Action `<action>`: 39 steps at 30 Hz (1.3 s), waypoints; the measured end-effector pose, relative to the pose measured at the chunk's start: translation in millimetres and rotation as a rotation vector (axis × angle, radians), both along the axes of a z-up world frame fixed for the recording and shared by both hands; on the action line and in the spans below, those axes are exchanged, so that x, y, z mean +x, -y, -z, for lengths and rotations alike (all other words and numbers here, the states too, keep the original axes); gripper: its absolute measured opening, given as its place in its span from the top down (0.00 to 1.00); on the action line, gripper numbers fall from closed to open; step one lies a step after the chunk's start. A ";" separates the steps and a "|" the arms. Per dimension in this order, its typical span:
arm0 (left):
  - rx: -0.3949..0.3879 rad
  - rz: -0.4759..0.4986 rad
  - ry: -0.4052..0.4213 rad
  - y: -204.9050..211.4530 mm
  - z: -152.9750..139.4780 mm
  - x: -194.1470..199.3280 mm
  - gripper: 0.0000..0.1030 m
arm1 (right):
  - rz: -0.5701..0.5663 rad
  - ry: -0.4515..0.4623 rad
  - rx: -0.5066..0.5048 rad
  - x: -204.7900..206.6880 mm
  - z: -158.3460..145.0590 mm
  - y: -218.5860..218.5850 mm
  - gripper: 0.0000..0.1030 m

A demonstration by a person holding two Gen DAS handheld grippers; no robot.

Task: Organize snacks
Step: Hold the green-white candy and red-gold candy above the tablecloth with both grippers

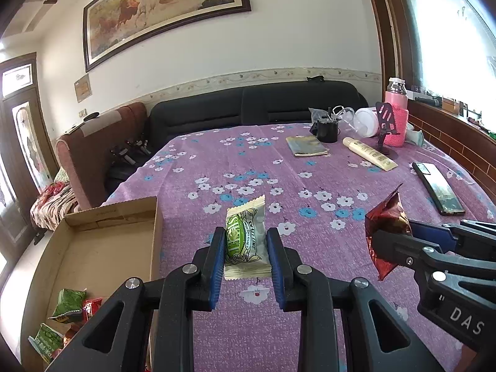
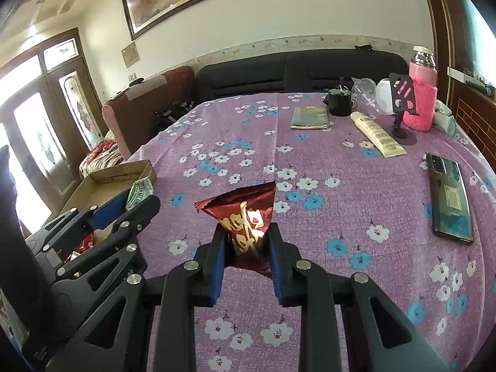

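While right tongs [image 2: 245,241] clamp a red packet [image 2: 246,217], left tongs [image 1: 245,243] clamp a green-and-white packet [image 1: 245,238], print unclear.

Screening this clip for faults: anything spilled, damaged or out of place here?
Nothing stands out. Each gripper holds an intact packet: left gripper the green packet, right gripper the red packet. Other packets lie in the box.

Surface finishes: foil, film, card, cloth, plastic.
Crinkled glossy dark-red foil snack packet [image 2: 248,217]; smooth green-and-white plastic-film snack sachet [image 1: 245,238]; matt brown cardboard box [image 1: 93,248]; rough-woven purple floral tablecloth [image 2: 341,217]; glossy glass-faced dark smartphone [image 2: 449,201]; pink knitted bottle sleeve [image 2: 421,105].
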State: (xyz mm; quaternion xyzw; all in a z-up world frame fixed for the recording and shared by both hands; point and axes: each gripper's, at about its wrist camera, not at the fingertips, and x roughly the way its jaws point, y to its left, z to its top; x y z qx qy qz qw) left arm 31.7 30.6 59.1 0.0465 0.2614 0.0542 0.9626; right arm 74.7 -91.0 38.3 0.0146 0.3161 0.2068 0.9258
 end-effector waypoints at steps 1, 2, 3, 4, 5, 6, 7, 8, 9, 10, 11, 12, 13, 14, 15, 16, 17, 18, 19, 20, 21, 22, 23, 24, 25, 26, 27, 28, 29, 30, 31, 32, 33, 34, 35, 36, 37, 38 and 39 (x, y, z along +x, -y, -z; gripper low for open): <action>0.000 -0.001 -0.001 0.2 0.2 0.4 0.73 | -0.003 0.002 -0.002 -0.2 -0.3 -0.5 0.76; 0.001 -0.001 -0.002 0.4 0.4 1.0 0.73 | -0.006 0.002 -0.002 -0.4 -0.2 -0.6 0.76; 0.001 -0.002 -0.002 0.1 0.4 1.2 0.73 | -0.009 0.001 0.000 -0.2 -0.3 -0.6 0.76; 0.002 -0.003 -0.001 0.8 1.0 1.1 0.73 | -0.010 0.000 0.000 -0.7 -0.1 -1.2 0.76; 0.004 -0.005 0.000 1.0 1.0 1.0 0.73 | -0.012 0.000 0.000 -0.6 -0.2 -1.2 0.76; 0.006 -0.007 0.000 1.0 1.0 1.1 0.73 | -0.014 0.000 0.001 -0.5 -0.1 -1.1 0.76; 0.006 -0.008 -0.001 0.7 1.2 1.6 0.73 | -0.014 0.000 0.001 -0.7 -0.1 -1.4 0.76; 0.005 -0.009 -0.002 0.6 1.3 2.0 0.73 | -0.015 0.001 0.000 -1.0 -0.2 -1.7 0.76; 0.004 -0.011 -0.003 0.5 1.7 2.2 0.73 | -0.017 0.003 -0.001 -1.1 -0.3 -1.9 0.76; 0.004 -0.012 -0.003 0.2 1.8 2.6 0.73 | -0.018 0.004 -0.002 -2.1 0.0 -2.1 0.76; 0.003 -0.014 -0.004 -0.1 2.1 2.7 0.73 | -0.018 0.004 -0.002 -2.3 0.0 -2.3 0.76; 0.002 -0.015 -0.006 -0.2 2.5 3.3 0.73 | -0.018 0.003 0.000 -2.0 0.0 -2.0 0.76; 0.002 -0.016 -0.007 -0.4 2.6 3.3 0.73 | -0.018 0.002 0.000 -2.3 0.1 -2.1 0.76; 0.001 -0.017 -0.008 -0.4 2.8 3.4 0.73 | -0.019 0.001 0.001 -2.1 0.2 -2.2 0.76; 0.001 -0.018 -0.008 -0.6 2.8 3.6 0.73 | -0.020 0.000 0.001 -2.0 0.4 -2.2 0.76; 0.000 -0.018 -0.008 -0.6 2.6 3.7 0.73 | -0.020 0.000 0.002 -2.1 0.9 -2.2 0.76; 0.000 -0.018 -0.008 -0.5 2.6 3.8 0.73 | -0.020 0.000 0.002 -2.0 0.9 -2.3 0.76; 0.001 -0.018 -0.007 -0.4 2.5 3.7 0.73 | -0.021 -0.002 0.001 -1.8 1.4 -2.5 0.76; 0.001 -0.018 -0.006 -0.4 2.3 3.6 0.73 | -0.021 -0.004 0.000 -1.8 2.0 -2.8 0.76; 0.002 -0.019 -0.004 -0.5 2.3 3.6 0.73 | -0.021 -0.005 0.000 -1.7 2.5 -2.9 0.76; 0.004 -0.020 -0.002 -0.7 2.3 3.0 0.73 | -0.021 -0.006 0.001 -1.8 2.7 -3.0 0.76; 0.006 -0.020 -0.001 -0.7 2.2 2.8 0.73 | -0.022 -0.007 0.001 -2.1 2.9 -3.3 0.76; 0.006 -0.021 -0.002 -1.0 2.2 3.1 0.73 | -0.022 -0.006 0.000 -2.6 3.1 -3.5 0.76; 0.004 -0.021 -0.001 -1.1 1.9 2.8 0.73 | -0.022 -0.004 0.001 -2.7 2.9 -3.5 0.76; 0.002 -0.021 0.001 -0.9 1.5 2.2 0.73 | -0.022 -0.001 0.001 -2.8 2.7 -3.7 0.76; 0.002 -0.021 0.003 -0.7 0.9 1.3 0.73 | -0.022 0.001 0.001 -3.0 2.3 -4.0 0.76; 0.002 -0.023 0.007 -0.7 0.0 0.3 0.73 | -0.020 0.004 0.002 -3.4 2.1 -4.1 0.76; 0.003 -0.024 0.015 -0.9 -1.3 -0.9 0.73 | -0.018 0.005 0.003 -3.3 1.8 -4.2 0.76; 0.001 -0.025 0.022 -1.3 -2.8 -2.7 0.73 | -0.017 0.006 0.003 -3.0 1.8 -4.2 0.76; -0.002 -0.027 0.032 -2.1 -5.1 -5.0 0.73 | -0.017 0.007 0.003 -3.4 1.7 -4.7 0.76; -0.007 -0.033 0.037 -3.0 -6.4 -6.9 0.73 | -0.018 0.009 0.003 -4.0 1.4 -5.2 0.76; -0.019 -0.040 0.038 -5.4 -7.7 -8.6 0.73 | -0.021 0.010 0.004 -4.6 1.0 -5.7 0.76; -0.038 -0.042 0.033 -8.1 -9.0 -10.2 0.73 | -0.023 0.011 0.004 -5.2 0.9 -6.4 0.76; -0.050 -0.043 0.025 -10.4 -10.3 -11.9 0.73 | -0.025 0.010 0.005 -5.8 1.0 -7.1 0.76; -0.053 -0.053 0.025 -12.4 -11.7 -13.9 0.73 | -0.028 0.010 0.006 -6.5 0.9 -7.7 0.76; -0.054 -0.065 0.028 -15.3 -14.1 -17.7 0.73 | -0.033 0.014 0.003 -7.7 0.7 -8.9 0.76; -0.057 -0.069 0.031 -16.5 -15.4 -20.2 0.73 | -0.036 0.019 0.000 -9.2 0.0 -10.0 0.76; -0.062 -0.074 0.035 -20.0 -17.5 -24.7 0.73 | -0.042 0.023 -0.001 -10.9 -0.5 -11.0 0.76; -0.062 -0.083 0.039 -24.3 -19.6 -30.4 0.73 | -0.047 0.027 -0.001 -12.6 -0.8 -11.9 0.76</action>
